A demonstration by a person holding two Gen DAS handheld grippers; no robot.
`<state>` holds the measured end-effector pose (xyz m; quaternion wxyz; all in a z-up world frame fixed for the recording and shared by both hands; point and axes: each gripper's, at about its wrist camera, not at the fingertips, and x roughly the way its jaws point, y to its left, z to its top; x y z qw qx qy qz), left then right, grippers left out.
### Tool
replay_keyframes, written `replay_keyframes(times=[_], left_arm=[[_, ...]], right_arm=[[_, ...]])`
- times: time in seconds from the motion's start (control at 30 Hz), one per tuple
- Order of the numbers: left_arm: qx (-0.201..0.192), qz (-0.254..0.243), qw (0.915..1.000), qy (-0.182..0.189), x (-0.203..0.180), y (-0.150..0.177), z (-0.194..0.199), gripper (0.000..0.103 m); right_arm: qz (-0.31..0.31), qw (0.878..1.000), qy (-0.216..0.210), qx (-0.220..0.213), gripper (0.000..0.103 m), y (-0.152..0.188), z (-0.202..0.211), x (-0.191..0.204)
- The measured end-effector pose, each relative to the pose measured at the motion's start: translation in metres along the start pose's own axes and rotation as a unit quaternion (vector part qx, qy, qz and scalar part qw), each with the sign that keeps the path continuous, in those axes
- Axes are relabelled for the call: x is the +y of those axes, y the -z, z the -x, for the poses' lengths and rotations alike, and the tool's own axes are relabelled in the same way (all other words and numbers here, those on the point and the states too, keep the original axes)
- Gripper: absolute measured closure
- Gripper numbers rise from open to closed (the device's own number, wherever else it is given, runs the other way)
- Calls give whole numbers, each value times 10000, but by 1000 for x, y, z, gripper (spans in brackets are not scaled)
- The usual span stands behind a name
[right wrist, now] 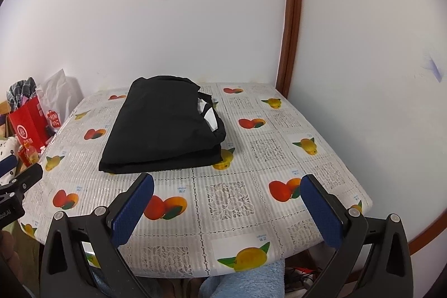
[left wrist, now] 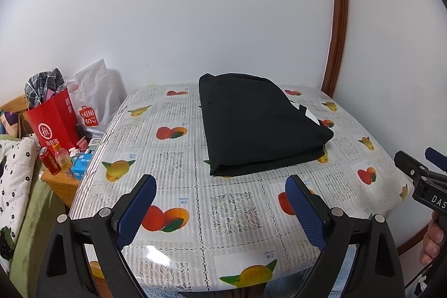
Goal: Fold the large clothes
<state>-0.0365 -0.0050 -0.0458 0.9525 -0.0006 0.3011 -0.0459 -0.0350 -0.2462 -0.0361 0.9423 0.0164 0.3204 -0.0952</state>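
A black garment (left wrist: 259, 124) (right wrist: 164, 127) lies folded into a thick rectangle toward the far side of the table, a bit of white showing at its right edge. My left gripper (left wrist: 220, 186) hovers open over the near part of the table, well short of the garment, nothing between its blue pads. My right gripper (right wrist: 227, 186) is likewise open and empty above the near table edge. Each gripper's side shows in the other's view: the right one (left wrist: 419, 166) at the right border, the left one (right wrist: 16, 180) at the left border.
The table (left wrist: 232, 203) (right wrist: 240, 203) wears a glossy fruit-print cloth and stands in a corner of white walls. At the left, a wooden side table holds a red paper bag (left wrist: 53, 124), a white shopping bag (left wrist: 95, 105), a can and a bottle. A blue towel (right wrist: 251, 281) shows below the front edge.
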Motion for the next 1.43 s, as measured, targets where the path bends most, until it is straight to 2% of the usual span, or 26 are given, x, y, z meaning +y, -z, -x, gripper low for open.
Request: replay_keyframes(times=[1.43], left_arm=[[-40,25,9999,97,4,-5,1,9]], right_arm=[[-139,9998,107,12,0,2,3,-10]])
